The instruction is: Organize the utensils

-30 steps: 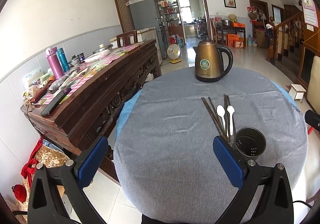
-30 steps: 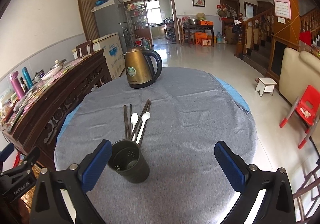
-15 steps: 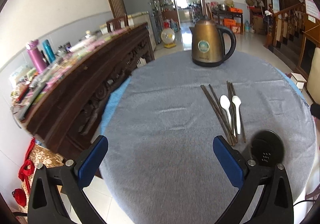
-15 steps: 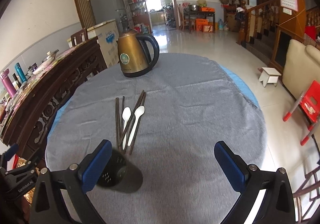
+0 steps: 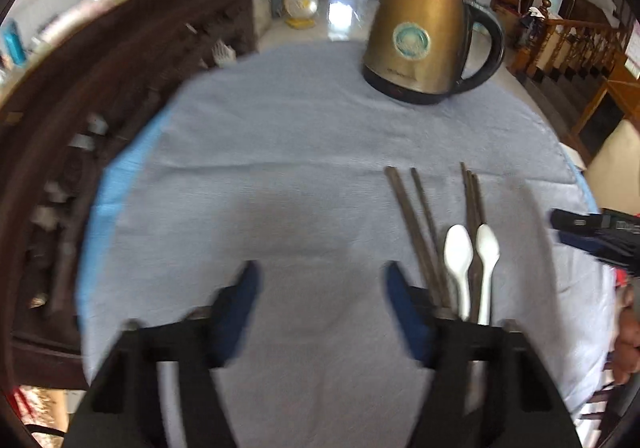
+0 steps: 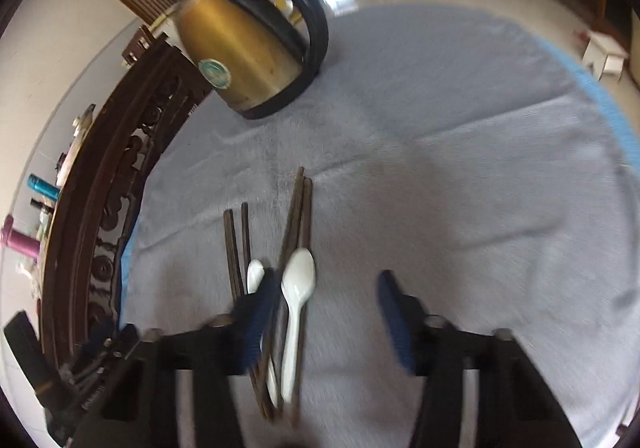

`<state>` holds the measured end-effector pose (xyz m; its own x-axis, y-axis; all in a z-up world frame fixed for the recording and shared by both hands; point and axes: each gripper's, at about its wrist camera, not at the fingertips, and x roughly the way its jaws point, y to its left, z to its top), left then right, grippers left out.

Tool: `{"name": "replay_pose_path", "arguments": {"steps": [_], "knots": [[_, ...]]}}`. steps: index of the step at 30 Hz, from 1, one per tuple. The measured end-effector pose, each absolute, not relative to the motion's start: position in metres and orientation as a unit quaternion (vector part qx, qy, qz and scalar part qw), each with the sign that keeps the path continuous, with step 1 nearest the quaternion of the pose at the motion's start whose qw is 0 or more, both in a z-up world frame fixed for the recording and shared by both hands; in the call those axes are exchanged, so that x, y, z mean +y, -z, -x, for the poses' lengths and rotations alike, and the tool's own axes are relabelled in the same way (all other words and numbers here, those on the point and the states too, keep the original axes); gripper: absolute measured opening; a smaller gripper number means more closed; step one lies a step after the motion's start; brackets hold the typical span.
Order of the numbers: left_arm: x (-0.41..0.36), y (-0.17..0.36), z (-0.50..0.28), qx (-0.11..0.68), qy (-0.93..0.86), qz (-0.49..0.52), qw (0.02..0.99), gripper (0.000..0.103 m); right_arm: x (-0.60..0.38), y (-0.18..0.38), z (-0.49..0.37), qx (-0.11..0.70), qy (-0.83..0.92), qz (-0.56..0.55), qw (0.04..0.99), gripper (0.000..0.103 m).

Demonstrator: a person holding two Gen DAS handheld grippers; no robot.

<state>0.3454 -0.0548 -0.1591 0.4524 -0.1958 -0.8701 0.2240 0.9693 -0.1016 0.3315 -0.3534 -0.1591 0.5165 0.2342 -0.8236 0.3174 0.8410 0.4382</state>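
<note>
Grey cloth covers the round table (image 5: 304,151), with a strip of light blue peeking out along its edge, and everything's a bit smeared by motion blur. In the left wrist view the left gripper (image 5: 322,302) hangs over bare cloth, its blue-padded jaws closing at about half spread with nothing between them. The utensils lie just off its right finger, at roughly 2 o'clock from the gripper: two white spoons (image 5: 458,254) side by side, bowls pointing away from the camera, and dark brown chopsticks (image 5: 408,203) fanned out on either side of them, their near ends hidden behind the gripper body. A brass-coloured electric kettle (image 5: 420,35) with a black handle stands at 12 o'clock, well apart from the pile, near the far edge of the table. The tip of the other gripper pokes in at 3 o'clock, with part of a hand below it. In the right wrist view the right gripper (image 6: 328,312) also has its jaws closing, about halfway, and the space between the pads shows mostly cloth plus one spoon lying just inside the left finger; the pads aren't pressing on anything. The other spoon and the chopsticks pass under or behind that left finger. A dark carved wooden sideboard (image 6: 100,183) runs along the 9 o'clock side.
</note>
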Motion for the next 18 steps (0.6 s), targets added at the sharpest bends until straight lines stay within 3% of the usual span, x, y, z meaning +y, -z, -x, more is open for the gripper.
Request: {"name": "replay_pose_path", "arguments": {"steps": [3, 18], "knots": [[-0.066, 0.177, -0.368, 0.534, 0.132, 0.005, 0.835, 0.049, -0.349, 0.180, -0.364, 0.514, 0.016, -0.289, 0.807, 0.042], [-0.123, 0.218, -0.416, 0.580, 0.145, 0.017, 0.801, 0.049, -0.305, 0.217, -0.374, 0.586, -0.016, -0.259, 0.767, 0.045]]}}
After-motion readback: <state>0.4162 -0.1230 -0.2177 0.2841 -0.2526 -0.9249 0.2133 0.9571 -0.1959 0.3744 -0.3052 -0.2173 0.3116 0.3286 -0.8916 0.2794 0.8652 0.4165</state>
